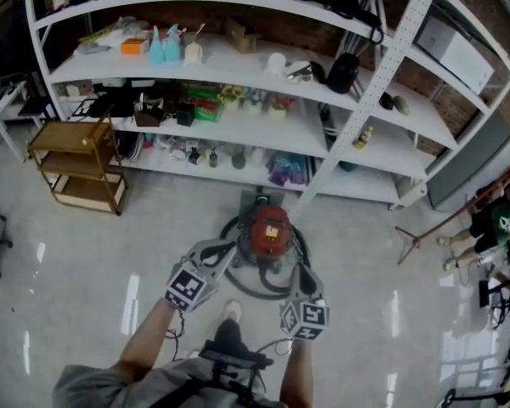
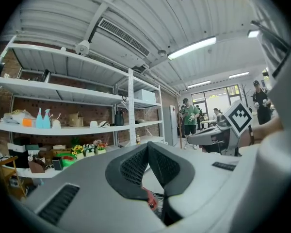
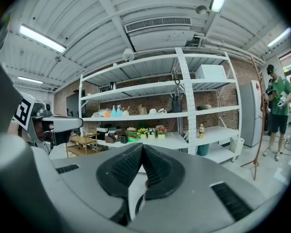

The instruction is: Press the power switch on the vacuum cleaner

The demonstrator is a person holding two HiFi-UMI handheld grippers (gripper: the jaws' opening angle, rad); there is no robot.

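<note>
A red canister vacuum cleaner [image 1: 269, 231] stands on the floor in front of the shelves, with a black hose [image 1: 238, 280] looped round it. In the head view my left gripper [image 1: 228, 247] points at its left side, tips close to the body. My right gripper [image 1: 300, 270] hangs by its near right side. Both jaw pairs are closed tip to tip with nothing between them. A sliver of the red vacuum [image 2: 151, 201] shows below the shut left gripper [image 2: 148, 145] in its own view. The right gripper [image 3: 142, 146] view hides the vacuum almost fully. No switch is discernible.
White shelving [image 1: 263, 87] full of small goods runs behind the vacuum. A wooden cart [image 1: 76, 164] stands at the left and a thin stand [image 1: 425, 230] at the right. People [image 1: 493, 223] are at the far right. My shoe [image 1: 232, 311] is just behind the hose.
</note>
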